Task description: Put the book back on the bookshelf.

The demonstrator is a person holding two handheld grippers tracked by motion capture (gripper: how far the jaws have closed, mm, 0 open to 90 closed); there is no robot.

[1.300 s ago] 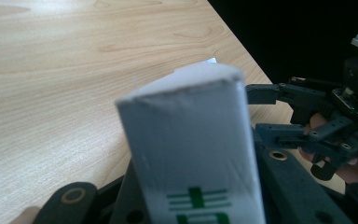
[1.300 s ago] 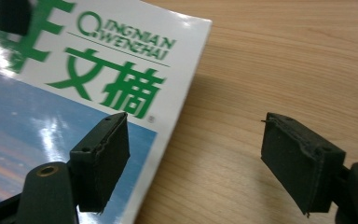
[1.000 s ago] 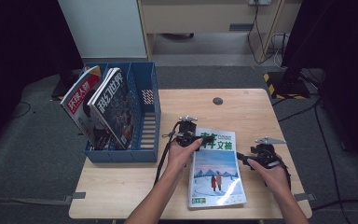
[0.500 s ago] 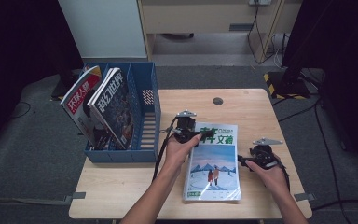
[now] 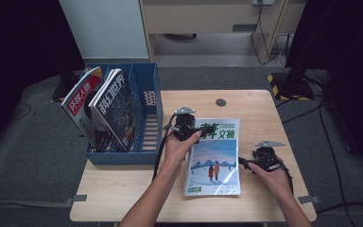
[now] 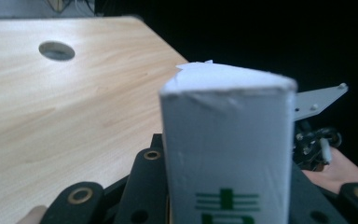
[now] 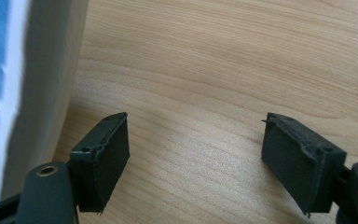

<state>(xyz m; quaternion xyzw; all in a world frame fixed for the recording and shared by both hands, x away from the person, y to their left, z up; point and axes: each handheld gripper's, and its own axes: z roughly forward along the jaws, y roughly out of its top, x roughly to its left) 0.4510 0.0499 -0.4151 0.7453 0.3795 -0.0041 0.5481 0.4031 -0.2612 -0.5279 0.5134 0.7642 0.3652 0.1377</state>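
A magazine [image 5: 215, 158] with a green title and a snowy mountain cover lies on the wooden table [image 5: 260, 109], its far left corner raised. My left gripper [image 5: 196, 130] is shut on that corner. In the left gripper view the magazine's white edge [image 6: 226, 140] stands between the black jaws of the left gripper [image 6: 223, 196]. My right gripper [image 5: 250, 163] rests on the table just right of the magazine, open. In the right gripper view the right gripper [image 7: 196, 140] has bare wood between its jaws, and the magazine's edge [image 7: 32, 84] is at the left.
A blue file rack [image 5: 144, 94] stands on the table's left side, with two magazines [image 5: 80, 101] [image 5: 113, 106] leaning in it. A round cable hole [image 5: 220, 102] sits near the far edge. The right gripper [image 6: 317, 135] also shows far off in the left gripper view.
The magazine has shifted slightly away from the person, in the left gripper's hold. The right gripper has edged a little left toward the magazine's right edge.
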